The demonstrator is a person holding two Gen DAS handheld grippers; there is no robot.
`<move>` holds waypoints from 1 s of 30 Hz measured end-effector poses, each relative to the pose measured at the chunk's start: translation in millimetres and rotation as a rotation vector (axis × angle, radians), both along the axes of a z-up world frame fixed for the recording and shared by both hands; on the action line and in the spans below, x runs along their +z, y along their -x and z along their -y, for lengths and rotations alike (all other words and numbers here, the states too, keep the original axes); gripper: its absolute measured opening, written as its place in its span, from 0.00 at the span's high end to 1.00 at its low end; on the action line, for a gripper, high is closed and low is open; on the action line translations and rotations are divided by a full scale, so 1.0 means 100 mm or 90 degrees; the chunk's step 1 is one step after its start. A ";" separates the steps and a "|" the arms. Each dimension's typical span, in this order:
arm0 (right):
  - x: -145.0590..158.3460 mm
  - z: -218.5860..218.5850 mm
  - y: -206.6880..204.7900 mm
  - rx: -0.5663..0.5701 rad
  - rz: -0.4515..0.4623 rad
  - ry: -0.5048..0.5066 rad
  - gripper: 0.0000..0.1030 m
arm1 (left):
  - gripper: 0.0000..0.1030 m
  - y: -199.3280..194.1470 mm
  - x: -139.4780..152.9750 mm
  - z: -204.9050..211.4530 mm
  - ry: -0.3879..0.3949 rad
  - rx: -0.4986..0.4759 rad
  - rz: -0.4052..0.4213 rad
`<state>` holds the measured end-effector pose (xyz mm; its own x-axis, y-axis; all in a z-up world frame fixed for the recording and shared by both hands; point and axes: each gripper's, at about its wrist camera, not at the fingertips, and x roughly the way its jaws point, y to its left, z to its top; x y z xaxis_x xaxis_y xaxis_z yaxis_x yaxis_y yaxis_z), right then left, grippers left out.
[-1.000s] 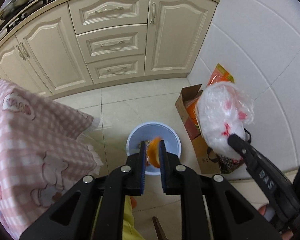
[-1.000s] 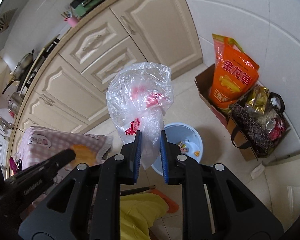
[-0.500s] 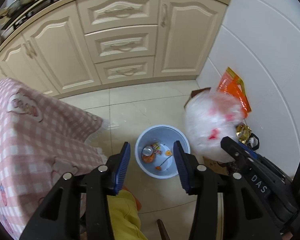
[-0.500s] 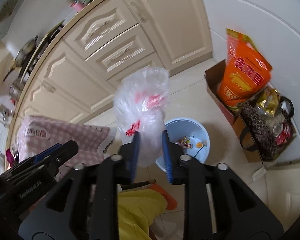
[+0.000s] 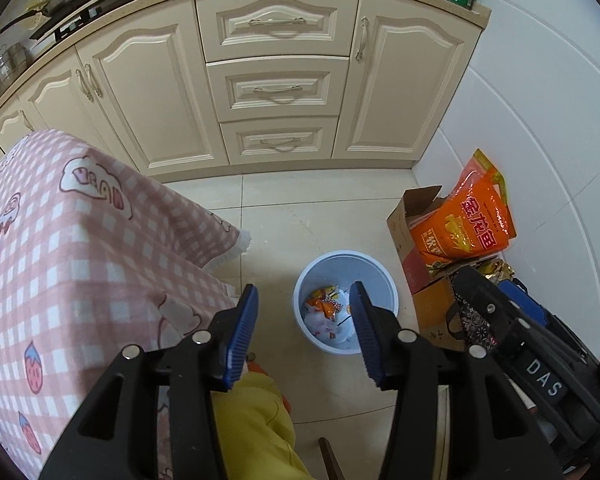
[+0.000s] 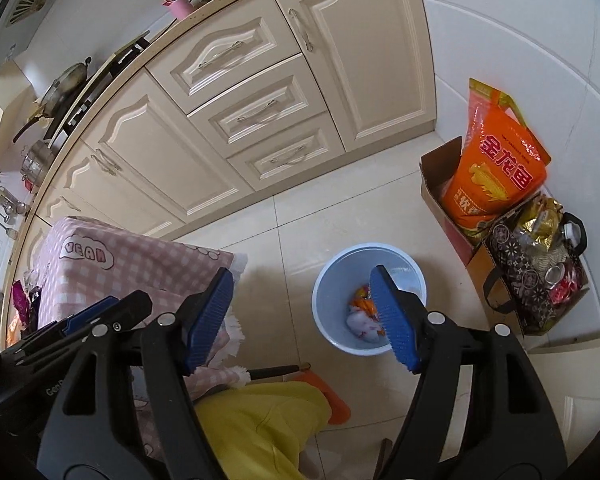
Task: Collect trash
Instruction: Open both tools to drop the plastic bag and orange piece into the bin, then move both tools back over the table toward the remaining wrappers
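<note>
A light blue bin (image 5: 388,286) (image 6: 324,280) stands on the tiled floor below both grippers. Inside it lie a crumpled clear plastic bag (image 5: 324,326) (image 6: 358,324) with red print and an orange wrapper (image 5: 320,305) (image 6: 362,300). My left gripper (image 5: 304,308) hangs open above the bin's left side, nothing between its blue pads. My right gripper (image 6: 302,284) is over the floor left of the bin; its jaws are opening and hold nothing. Each gripper also shows at the edge of the other's view: the right gripper (image 5: 496,316) and the left gripper (image 6: 104,316).
A table under a pink checked cloth (image 5: 80,248) (image 6: 132,256) stands to the left. A cardboard box (image 5: 416,220) with an orange bag (image 6: 496,168) and a patterned tote (image 6: 536,280) stand to the right, by the wall. Cream cupboards (image 5: 276,92) are behind. A person's yellow-clad leg (image 6: 260,424) is below.
The left gripper opened and let the orange wrapper go; the right gripper opened and let the plastic bag go. Both pieces now lie in the bin. Both grippers drew back from it.
</note>
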<state>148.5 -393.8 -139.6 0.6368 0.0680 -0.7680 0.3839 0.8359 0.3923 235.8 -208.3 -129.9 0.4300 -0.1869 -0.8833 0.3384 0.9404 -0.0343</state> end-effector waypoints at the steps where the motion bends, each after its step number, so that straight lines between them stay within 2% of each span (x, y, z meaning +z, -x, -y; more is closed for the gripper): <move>1: 0.02 -0.01 0.02 -0.001 0.001 0.002 0.32 | 0.54 0.02 0.02 -0.02 0.000 0.000 0.002; 7: 0.21 -0.16 0.13 0.011 0.027 0.005 0.32 | 0.54 0.15 0.15 -0.12 0.003 0.004 0.017; 18: 0.55 -0.50 0.33 0.044 0.076 0.013 0.31 | 0.48 0.51 0.57 -0.51 0.016 0.036 0.082; 30: 0.91 -1.15 0.39 0.112 0.122 0.029 0.28 | 0.41 0.78 0.91 -1.28 0.047 0.124 0.128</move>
<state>109.1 -278.7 -48.9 0.7520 0.1581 -0.6399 0.1544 0.9015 0.4043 157.5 -80.3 -39.1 0.6294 -0.1439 -0.7637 0.1579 0.9859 -0.0556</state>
